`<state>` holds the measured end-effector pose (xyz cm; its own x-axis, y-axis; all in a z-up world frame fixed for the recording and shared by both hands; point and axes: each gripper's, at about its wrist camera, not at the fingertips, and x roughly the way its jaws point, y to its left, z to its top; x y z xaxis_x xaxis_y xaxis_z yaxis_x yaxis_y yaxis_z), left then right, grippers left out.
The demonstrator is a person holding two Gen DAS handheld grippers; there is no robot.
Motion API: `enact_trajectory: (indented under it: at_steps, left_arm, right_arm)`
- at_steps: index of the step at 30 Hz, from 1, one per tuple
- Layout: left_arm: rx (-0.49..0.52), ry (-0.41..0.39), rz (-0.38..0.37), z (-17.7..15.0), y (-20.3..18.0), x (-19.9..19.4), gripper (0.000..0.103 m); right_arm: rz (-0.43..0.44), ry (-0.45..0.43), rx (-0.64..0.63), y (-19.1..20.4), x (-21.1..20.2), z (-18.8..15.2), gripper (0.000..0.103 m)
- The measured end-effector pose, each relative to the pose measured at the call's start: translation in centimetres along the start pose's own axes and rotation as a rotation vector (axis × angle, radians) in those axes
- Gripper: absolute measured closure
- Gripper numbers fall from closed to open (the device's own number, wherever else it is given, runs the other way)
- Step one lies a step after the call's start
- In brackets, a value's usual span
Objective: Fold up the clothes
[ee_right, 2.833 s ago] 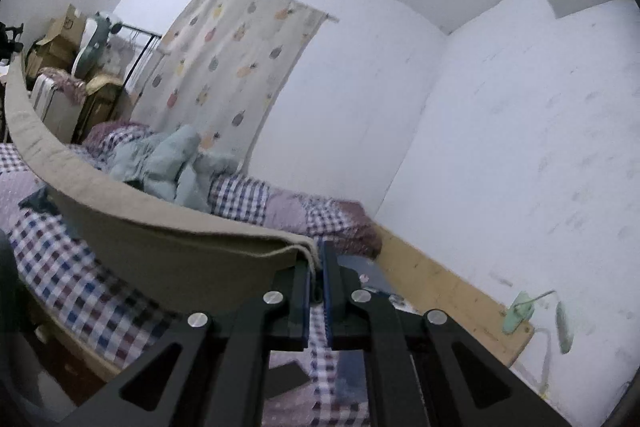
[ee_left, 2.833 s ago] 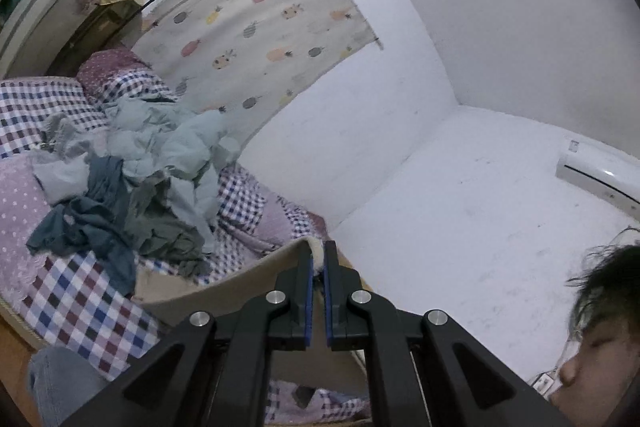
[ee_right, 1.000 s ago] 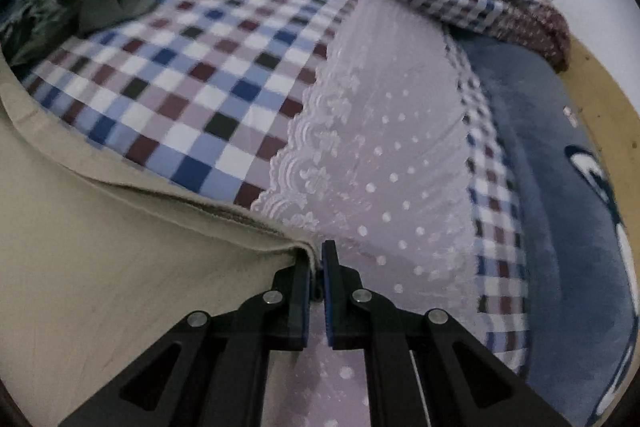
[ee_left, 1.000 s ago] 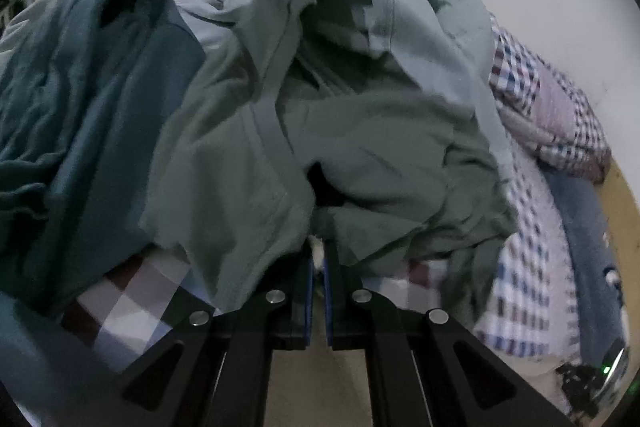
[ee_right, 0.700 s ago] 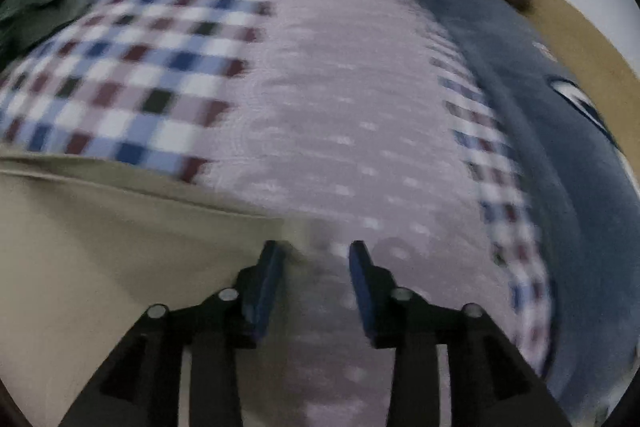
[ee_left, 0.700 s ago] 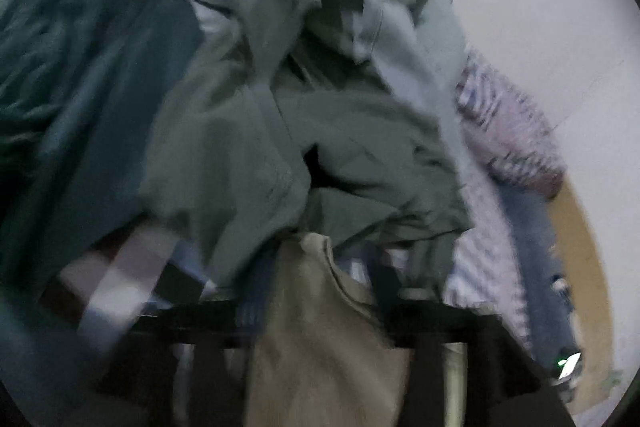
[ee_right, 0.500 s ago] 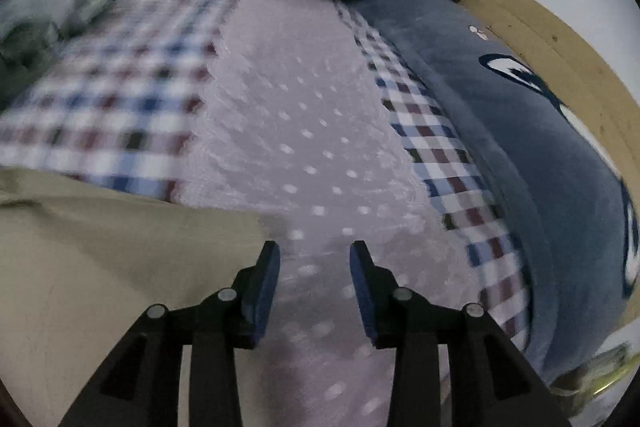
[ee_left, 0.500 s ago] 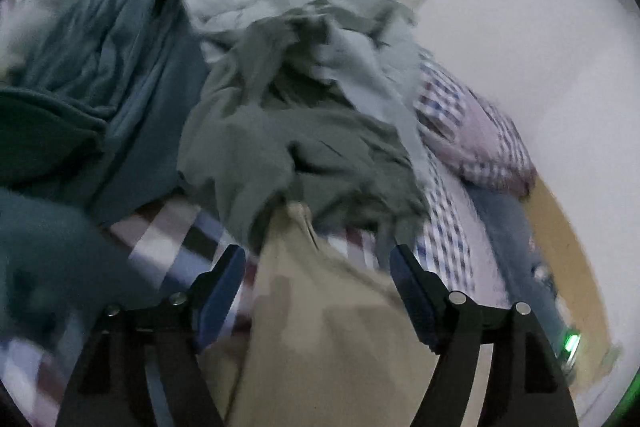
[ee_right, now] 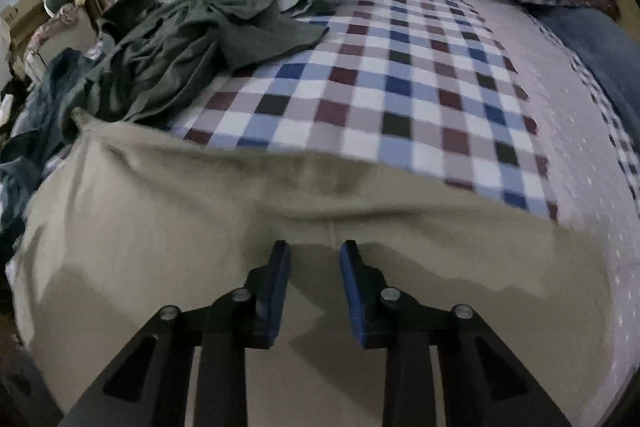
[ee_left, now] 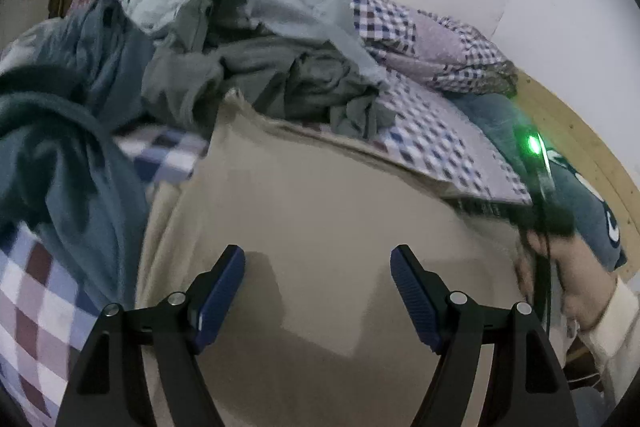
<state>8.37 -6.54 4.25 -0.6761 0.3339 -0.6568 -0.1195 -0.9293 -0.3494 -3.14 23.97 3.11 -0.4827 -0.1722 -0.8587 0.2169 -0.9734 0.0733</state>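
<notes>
Left wrist view is filled low and centre by one beige garment [ee_left: 320, 211], spread flat on the checked bedspread [ee_left: 436, 143] with a seamed top edge and a peaked corner at its far left. The left gripper [ee_left: 318, 277] is held over this cloth with its blue-padded jaws spread wide and nothing between them. Beyond the far edge of the garment a heap of unfolded clothes [ee_left: 256, 39] is seen — grey-green, pale blue-grey and dark teal pieces, too tangled to be counted. At the right of this view a hand [ee_left: 576, 287] with a pale cuff is shown around a dark device with a green light [ee_left: 532, 143]; none of that is shown in the right wrist view. In the right wrist view the right gripper [ee_right: 315, 277] is seen above the same beige garment [ee_right: 240, 211], jaws parted by a narrow gap and empty — the cloth's far edge lies just ahead, the bedspread [ee_right: 400, 87] runs beyond it, and the heap [ee_right: 192, 27] lies ahead to the left.
</notes>
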Motion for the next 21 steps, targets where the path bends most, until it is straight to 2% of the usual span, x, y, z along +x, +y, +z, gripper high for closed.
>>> enact_trajectory:
  at_steps: [4,10,12,16,21]
  left_arm:
    - [0.062,0.002,0.021,-0.3,-0.7,0.5,0.024]
    - [0.065,0.001,0.01,-0.2,-0.5,0.7,0.024]
    - [0.067,-0.004,0.008,-0.3,-0.4,0.4,0.024]
    - [0.095,-0.01,0.009,-0.8,-0.3,0.2,0.024]
    - [0.133,-0.011,0.014,-1.1,-0.6,0.2,0.024]
  right_arm:
    - [-0.034,-0.019,0.003,0.9,2.1,3.3,0.075]
    - [-0.082,-0.128,0.108,0.9,0.7,7.3,0.073]
    - [-0.027,-0.153,0.085,2.4,-0.6,7.2,0.073]
    - [0.094,-0.133,-0.038,6.7,-2.3,5.2,0.073]
    - [0.135,-0.052,-0.134,10.5,-0.5,4.1,0.073]
